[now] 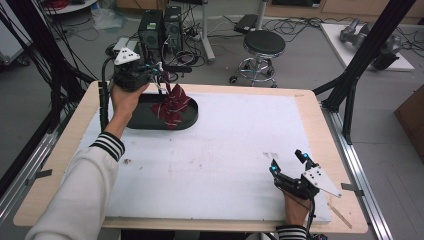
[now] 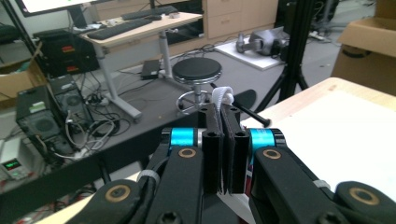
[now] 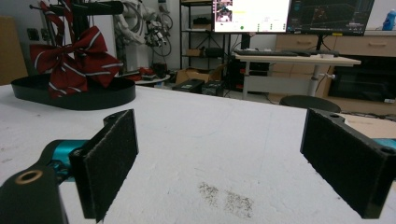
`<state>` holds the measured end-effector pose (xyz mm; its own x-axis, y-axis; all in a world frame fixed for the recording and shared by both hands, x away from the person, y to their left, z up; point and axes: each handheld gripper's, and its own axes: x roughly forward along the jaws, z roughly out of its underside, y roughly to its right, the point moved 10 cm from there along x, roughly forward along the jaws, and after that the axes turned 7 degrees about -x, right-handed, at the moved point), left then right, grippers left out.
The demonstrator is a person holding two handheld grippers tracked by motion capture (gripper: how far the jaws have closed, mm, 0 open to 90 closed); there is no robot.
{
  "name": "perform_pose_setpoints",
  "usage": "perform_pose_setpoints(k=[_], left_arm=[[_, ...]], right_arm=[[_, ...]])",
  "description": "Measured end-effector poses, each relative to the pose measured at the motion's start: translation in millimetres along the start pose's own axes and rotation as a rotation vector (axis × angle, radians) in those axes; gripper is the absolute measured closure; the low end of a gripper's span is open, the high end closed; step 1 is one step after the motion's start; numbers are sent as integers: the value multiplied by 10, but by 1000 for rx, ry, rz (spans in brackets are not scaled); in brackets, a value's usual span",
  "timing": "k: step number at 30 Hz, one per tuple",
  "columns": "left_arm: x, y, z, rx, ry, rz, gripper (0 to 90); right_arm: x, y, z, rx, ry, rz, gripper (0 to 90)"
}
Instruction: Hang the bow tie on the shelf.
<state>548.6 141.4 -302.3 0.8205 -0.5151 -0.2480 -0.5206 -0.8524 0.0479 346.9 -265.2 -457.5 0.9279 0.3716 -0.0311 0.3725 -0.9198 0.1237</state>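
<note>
A dark red bow tie (image 1: 172, 105) with white stripes hangs over a black oval tray (image 1: 141, 121) at the far left of the table. My left gripper (image 1: 159, 75) is above the tray, shut on the bow tie's white strap (image 2: 222, 95); in the left gripper view my left gripper (image 2: 227, 113) has its jaws pressed together on the strap. My right gripper (image 1: 286, 160) rests open near the table's front right. In the right gripper view, my right gripper (image 3: 229, 156) has nothing between its pads (image 3: 112, 158), with the bow tie (image 3: 74, 56) and tray (image 3: 79, 97) far off at the left.
A white foam mat (image 1: 225, 145) covers the wooden table (image 1: 320, 125). Past the far edge stand a black stool (image 1: 264, 44) and computer towers (image 1: 160, 27). A black frame post (image 1: 362, 57) rises at the right. A small dirt smudge (image 3: 226, 196) marks the mat.
</note>
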Motion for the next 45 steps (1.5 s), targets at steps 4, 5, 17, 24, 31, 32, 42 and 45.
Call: perform_pose_setpoints(k=[4, 5, 17, 24, 31, 32, 42, 45], left_arm=[[72, -35, -21, 6, 0, -14, 874], [101, -43, -46, 19, 1, -19, 874], [233, -235, 15, 37, -41, -74, 873], [251, -346, 65, 41, -66, -106, 873], [274, -378, 147, 51, -101, -137, 869], [274, -383, 160, 47, -106, -138, 869], [225, -459, 214, 63, -101, -182, 778], [201, -497, 200, 64, -90, -208, 714]], right_arm=[[-1, -2, 2, 0, -2, 0, 103], [-1, 1, 1, -5, -1, -1, 103], [-1, -2, 1, 1, 0, 0, 103], [-1, -2, 1, 2, 0, 0, 103], [-1, -2, 1, 1, 1, -1, 103], [-1, -2, 0, 2, 1, -1, 103], [-3, 1, -1, -2, 2, 0, 103], [-2, 2, -1, -4, 2, 2, 104]])
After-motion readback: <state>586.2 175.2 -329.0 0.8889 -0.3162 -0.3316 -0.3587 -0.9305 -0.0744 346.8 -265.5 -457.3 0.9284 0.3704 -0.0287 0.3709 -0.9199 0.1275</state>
